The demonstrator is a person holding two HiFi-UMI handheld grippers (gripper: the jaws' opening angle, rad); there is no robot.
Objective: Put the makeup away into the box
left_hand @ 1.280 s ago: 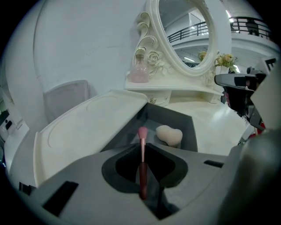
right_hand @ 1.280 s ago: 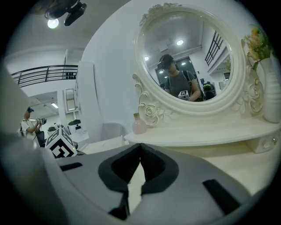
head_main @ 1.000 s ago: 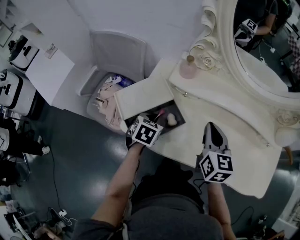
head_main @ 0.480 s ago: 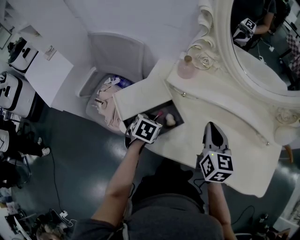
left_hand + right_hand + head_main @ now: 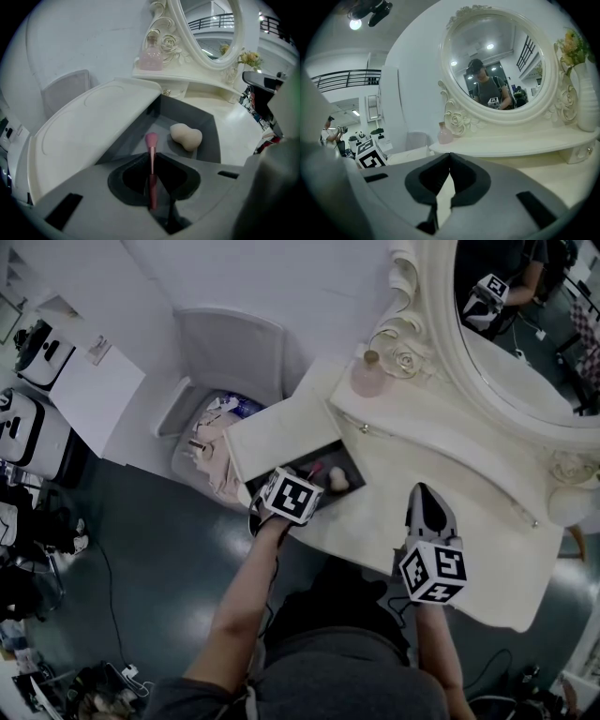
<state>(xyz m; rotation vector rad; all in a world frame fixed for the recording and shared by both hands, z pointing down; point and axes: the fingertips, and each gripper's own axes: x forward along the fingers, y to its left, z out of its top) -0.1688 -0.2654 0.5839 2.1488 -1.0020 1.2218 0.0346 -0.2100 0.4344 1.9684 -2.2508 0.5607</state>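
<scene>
Cream vanity surface (image 5: 450, 512): left gripper (image 5: 152, 159) jaws pinch a slim pink makeup brush (image 5: 151, 140), open grey box (image 5: 211, 140) just beyond; right gripper (image 5: 450, 155) jaws pressed together.

A cream dressing table (image 5: 459, 521) stands against a white wall. At its left end, by the front edge, sits a box (image 5: 210, 136) with grey inner walls, its white lid (image 5: 89, 126) thrown open out past the table's left edge. Along the back edge runs a raised shelf (image 5: 441, 427). On it stand a pink bottle (image 5: 367, 377) at the left corner, an oval mirror (image 5: 525, 343) in a carved frame at the middle, and a white vase (image 5: 587, 101) at the right end
</scene>
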